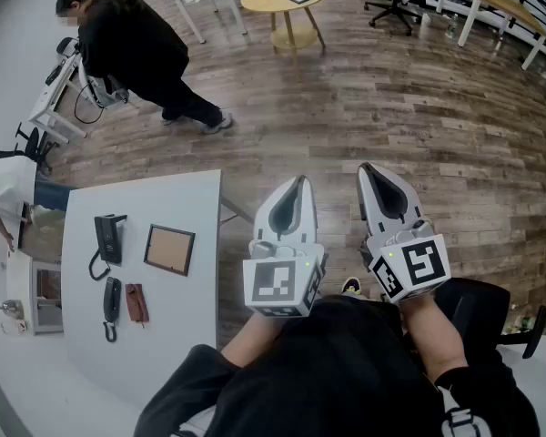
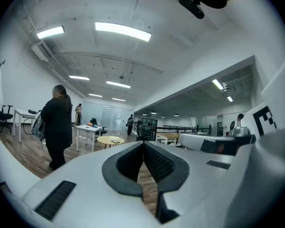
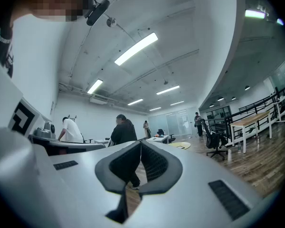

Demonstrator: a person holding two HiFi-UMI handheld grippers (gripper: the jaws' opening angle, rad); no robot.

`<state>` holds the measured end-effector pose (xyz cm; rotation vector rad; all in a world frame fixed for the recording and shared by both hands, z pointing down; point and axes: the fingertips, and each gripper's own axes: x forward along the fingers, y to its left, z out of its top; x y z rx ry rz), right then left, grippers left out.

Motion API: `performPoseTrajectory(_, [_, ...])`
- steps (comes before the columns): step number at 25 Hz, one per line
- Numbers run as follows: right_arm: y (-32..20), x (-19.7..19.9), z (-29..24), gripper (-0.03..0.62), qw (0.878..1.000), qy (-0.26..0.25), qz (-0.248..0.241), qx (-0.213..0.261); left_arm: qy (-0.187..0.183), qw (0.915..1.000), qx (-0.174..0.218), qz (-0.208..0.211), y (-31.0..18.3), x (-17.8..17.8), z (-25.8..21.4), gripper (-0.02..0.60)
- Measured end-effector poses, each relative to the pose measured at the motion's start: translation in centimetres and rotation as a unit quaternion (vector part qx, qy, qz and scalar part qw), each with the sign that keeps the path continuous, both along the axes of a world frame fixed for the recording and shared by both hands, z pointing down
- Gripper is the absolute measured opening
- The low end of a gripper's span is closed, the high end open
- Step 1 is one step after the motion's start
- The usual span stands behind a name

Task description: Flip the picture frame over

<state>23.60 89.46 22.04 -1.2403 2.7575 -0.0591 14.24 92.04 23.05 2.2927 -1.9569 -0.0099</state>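
**Both grippers closed and empty, frame not yet reached**

The wooden floor filled most of the head view, and the white table stood at its left side. The left gripper and the right gripper were held level over the floor, well apart from the table. Each had its jaws pressed together with nothing between them. The picture frame lay flat on the table, with a telephone just beside it. A handset and a brown case lay nearer to the person.

In my judgement the task had not begun. To do it well, the person should turn to the table and open one gripper. It should then take the frame by the edge away from the telephone and lift that edge before turning the frame over.
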Motion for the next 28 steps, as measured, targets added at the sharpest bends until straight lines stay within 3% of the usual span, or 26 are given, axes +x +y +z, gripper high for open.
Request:
performPoseTrajectory(9, [0.7, -2.3, 0.9, 0.017, 0.999, 0.000, -0.018, -0.027, 0.002, 1.0000, -0.003, 0.007, 0.7, -2.0, 0.2, 0.021])
performPoseTrajectory(17, [1.4, -4.5, 0.8, 0.017, 1.000, -0.004, -0.007, -0.006, 0.000, 0.9996, 0.016, 0.024, 0.9, -5.1, 0.7, 0.021])
performPoseTrajectory(28, [-1.7, -6.4, 0.6, 0.017, 1.000, -0.013, -0.001, -0.009, -0.001, 0.9998, 0.020, 0.007, -1.3, -8.7, 0.7, 0.021])
